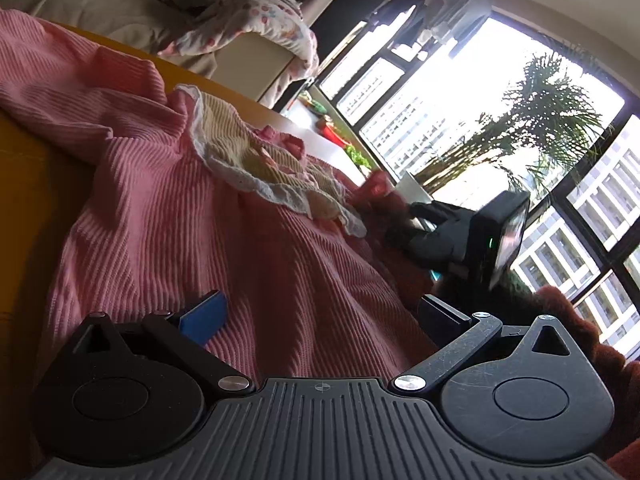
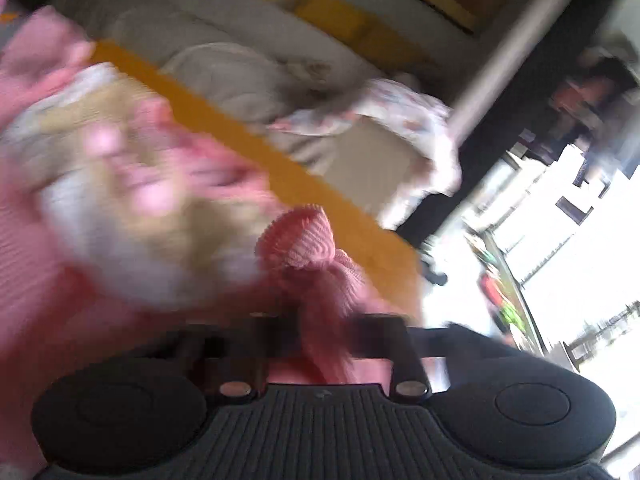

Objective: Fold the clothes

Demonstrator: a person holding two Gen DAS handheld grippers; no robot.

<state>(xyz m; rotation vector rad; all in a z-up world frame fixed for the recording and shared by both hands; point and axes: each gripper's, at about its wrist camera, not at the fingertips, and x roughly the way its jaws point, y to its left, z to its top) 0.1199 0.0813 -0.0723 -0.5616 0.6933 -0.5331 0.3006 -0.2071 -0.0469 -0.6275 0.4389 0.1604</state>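
Note:
A pink ribbed knit garment [image 1: 168, 216] lies spread on an orange surface [image 1: 28, 184], its beige collar [image 1: 256, 160] edged in white lace with small pink bows. My left gripper [image 1: 320, 312] hovers low over the garment's body, open wide, its blue pad [image 1: 204, 316] just above the cloth. To the right, my right gripper [image 1: 394, 210] pinches a corner of the pink cloth. The right wrist view is blurred by motion, but a bunched fold of the pink garment [image 2: 304, 240] stands up between the fingers of the right gripper [image 2: 316, 332], which is shut on it.
Beyond the orange surface's far edge [image 2: 280, 168] are grey cushions [image 1: 108, 8] and a floral blanket [image 1: 260, 16] draped over a pale box. A big window [image 1: 500, 120] with a palm plant fills the right side. A person's dark red sleeve [image 1: 580, 332] is at lower right.

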